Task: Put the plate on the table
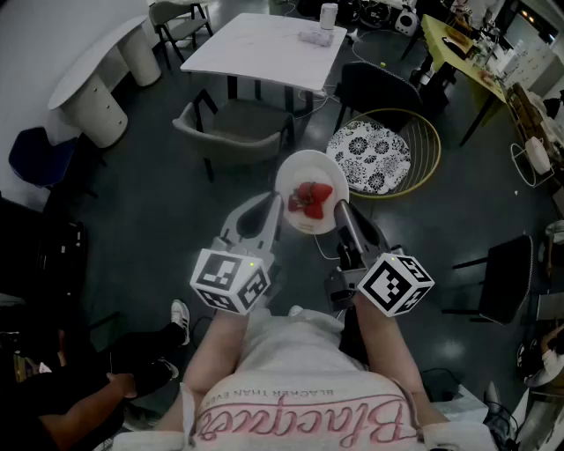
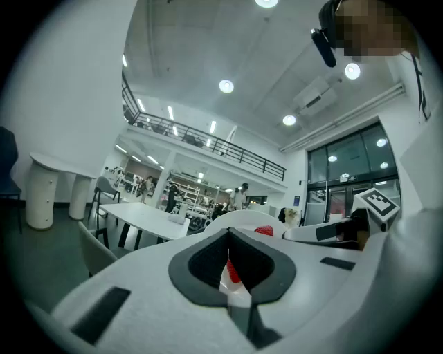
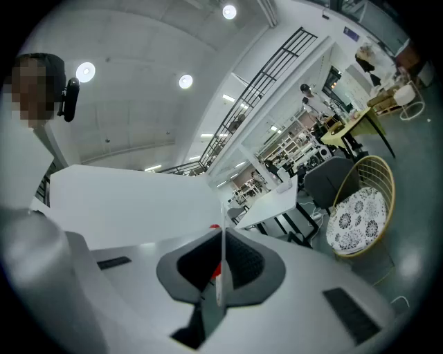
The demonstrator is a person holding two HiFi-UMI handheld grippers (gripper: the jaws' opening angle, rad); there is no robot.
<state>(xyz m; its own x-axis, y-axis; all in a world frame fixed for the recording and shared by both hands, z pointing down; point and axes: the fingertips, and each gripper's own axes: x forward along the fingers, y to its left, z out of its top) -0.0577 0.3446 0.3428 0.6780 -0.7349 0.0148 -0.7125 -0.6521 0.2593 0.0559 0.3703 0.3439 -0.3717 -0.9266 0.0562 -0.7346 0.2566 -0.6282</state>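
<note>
A white plate (image 1: 304, 174) with red strawberries (image 1: 310, 199) hangs above the dark floor, held from both sides. My left gripper (image 1: 275, 204) is shut on its left rim and my right gripper (image 1: 339, 211) is shut on its right rim. In the left gripper view the plate's rim (image 2: 239, 220) runs out from between my closed jaws (image 2: 228, 273), with a strawberry (image 2: 264, 230) showing above it. The plate's thin edge (image 3: 221, 238) stands between the right gripper's jaws (image 3: 221, 266). The white table (image 1: 256, 44) lies well ahead, beyond the plate.
A cup (image 1: 328, 15) and a small object (image 1: 315, 37) sit on the table's far side. A grey chair (image 1: 233, 123) stands before the table, a black chair (image 1: 374, 88) and a gold wire chair with a patterned cushion (image 1: 379, 154) to its right. A seated person (image 1: 88, 388) is at lower left.
</note>
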